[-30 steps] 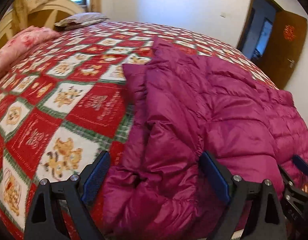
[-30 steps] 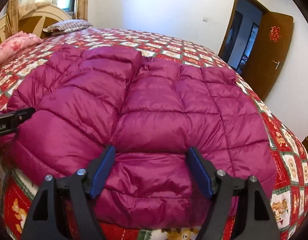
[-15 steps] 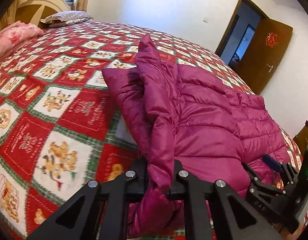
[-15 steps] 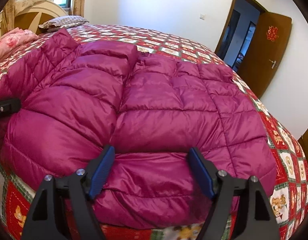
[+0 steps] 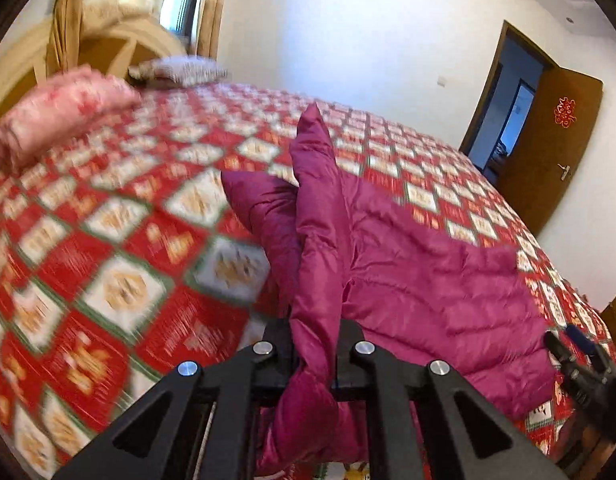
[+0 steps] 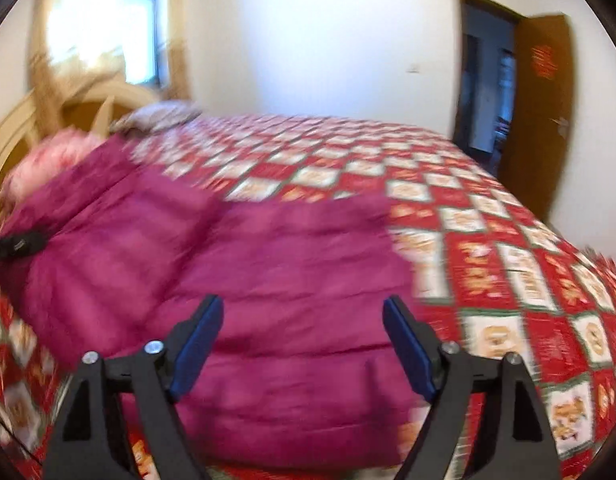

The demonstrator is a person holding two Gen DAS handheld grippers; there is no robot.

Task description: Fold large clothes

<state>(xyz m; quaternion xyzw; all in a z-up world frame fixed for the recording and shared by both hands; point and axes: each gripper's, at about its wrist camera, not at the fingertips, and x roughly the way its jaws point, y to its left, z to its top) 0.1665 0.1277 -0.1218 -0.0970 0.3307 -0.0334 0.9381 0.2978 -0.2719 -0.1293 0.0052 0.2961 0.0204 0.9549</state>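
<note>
Left wrist view: my left gripper (image 5: 316, 354), wide a second ago, has clamped onto the left edge of the magenta down jacket (image 5: 419, 280) and lifted it into a ridge off the patterned bedspread (image 5: 120, 248). The fold is started. The rest of the jacket lies on the bed. My right gripper (image 6: 304, 344) is opening wider above the hem; through the blur it seems to grip nothing.
</note>
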